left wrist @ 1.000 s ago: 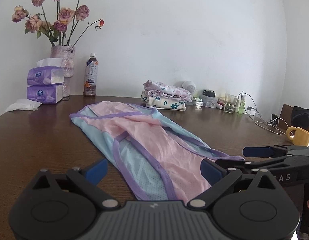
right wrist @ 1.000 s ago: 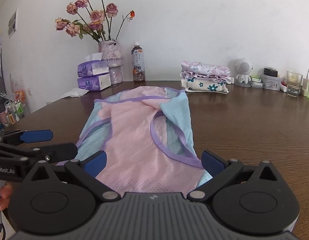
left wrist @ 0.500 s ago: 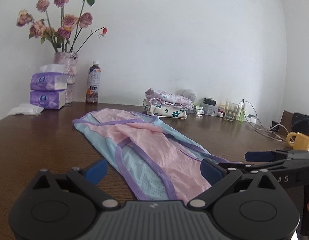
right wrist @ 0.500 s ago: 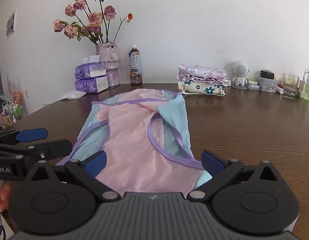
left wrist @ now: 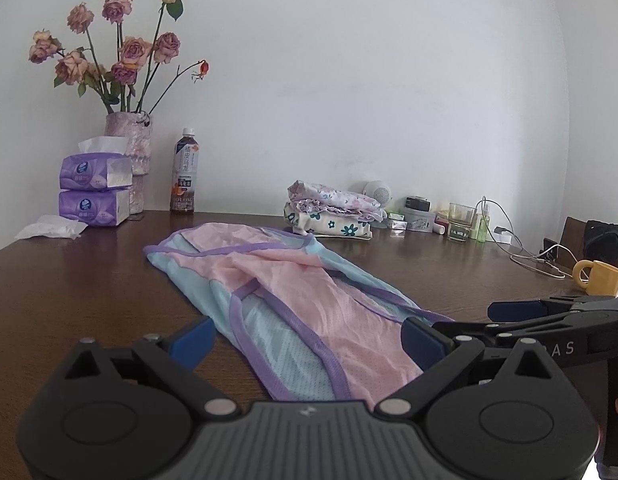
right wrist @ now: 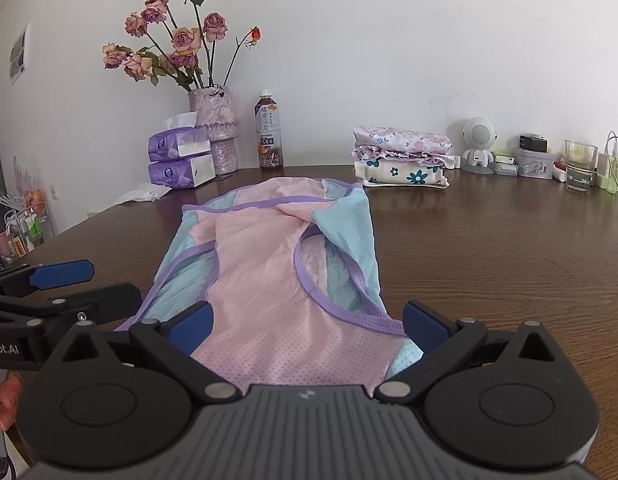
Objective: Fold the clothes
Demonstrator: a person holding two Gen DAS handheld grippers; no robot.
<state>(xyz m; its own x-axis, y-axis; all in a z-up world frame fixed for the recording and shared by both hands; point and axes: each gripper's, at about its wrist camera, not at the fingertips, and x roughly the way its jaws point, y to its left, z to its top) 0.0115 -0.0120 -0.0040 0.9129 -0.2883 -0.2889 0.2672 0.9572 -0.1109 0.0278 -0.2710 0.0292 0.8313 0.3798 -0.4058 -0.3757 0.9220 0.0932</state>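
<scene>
Centrally on the brown table (right wrist: 489, 248) lies one garment (right wrist: 269, 264), pink and light blue mesh with purple trim, stretched out flat from the near edge toward the far wall. Two grippers hang over its near end. From the left wrist view, the left gripper (left wrist: 305, 340) has its two blue pads spread wide apart, with the garment's near hem between them and nothing clamped. From the right wrist view, the right gripper (right wrist: 305, 328) likewise stands wide apart over the same hem, gripping nothing. Each gripper shows at the edge of the other's view, the two side by side and near each other.

At the far side rests one stack of folded clothes (right wrist: 401, 160), three layers by count, just beyond the garment's far right corner but apart from it. Far left stand one vase of roses (right wrist: 213, 132), two purple tissue packs (right wrist: 181, 160) stacked one on the other, one loose tissue (right wrist: 139, 194) and one drink bottle (right wrist: 269, 132). Far right are one white round gadget (right wrist: 479, 144), one glass (right wrist: 581, 166) and small clutter; one yellow mug (left wrist: 599, 278) sits at the right.

Bare tabletop lies open on both sides of the garment, broadest to its right.
</scene>
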